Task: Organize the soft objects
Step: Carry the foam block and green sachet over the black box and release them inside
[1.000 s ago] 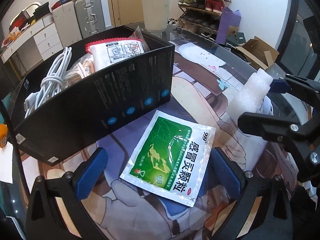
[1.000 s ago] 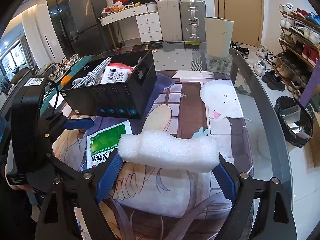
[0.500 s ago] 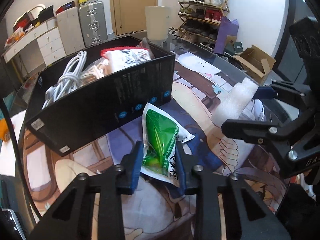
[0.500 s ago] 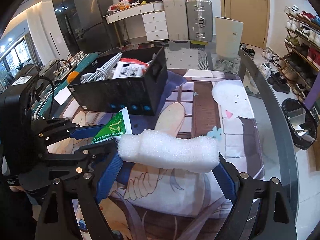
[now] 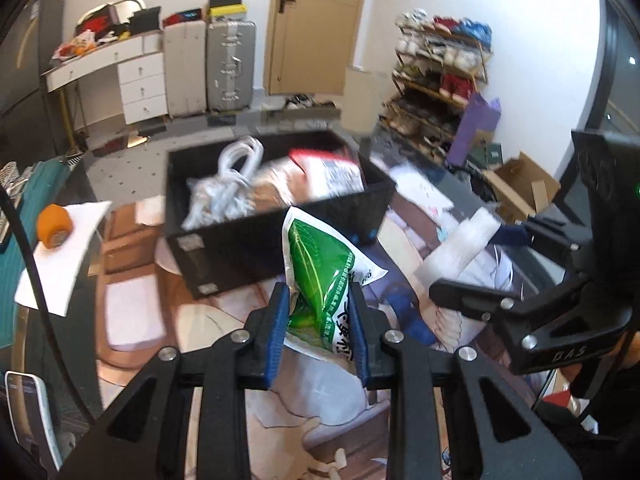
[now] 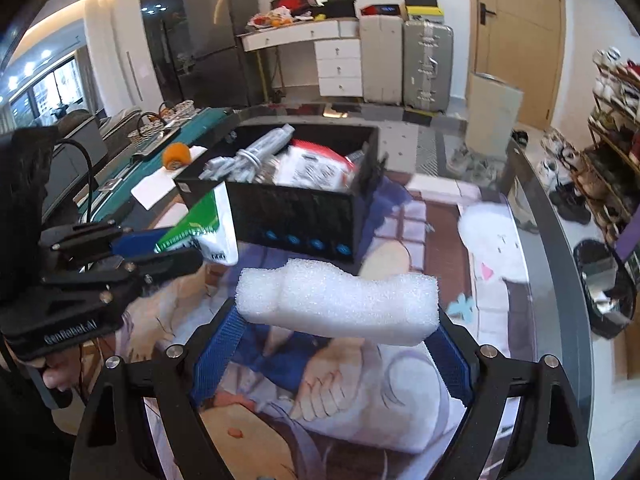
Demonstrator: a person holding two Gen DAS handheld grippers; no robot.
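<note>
Now: round glass desk under a cartoon-print mat, in a living room with one wooden door, one shoe rack, two suitcases.
One open black cardboard box holds a white cable bundle and a red-topped packet. Left tongs clenched on one green-and-white sachet, lifted just before the box; right tongs grasp one white foam block above the mat.
</note>
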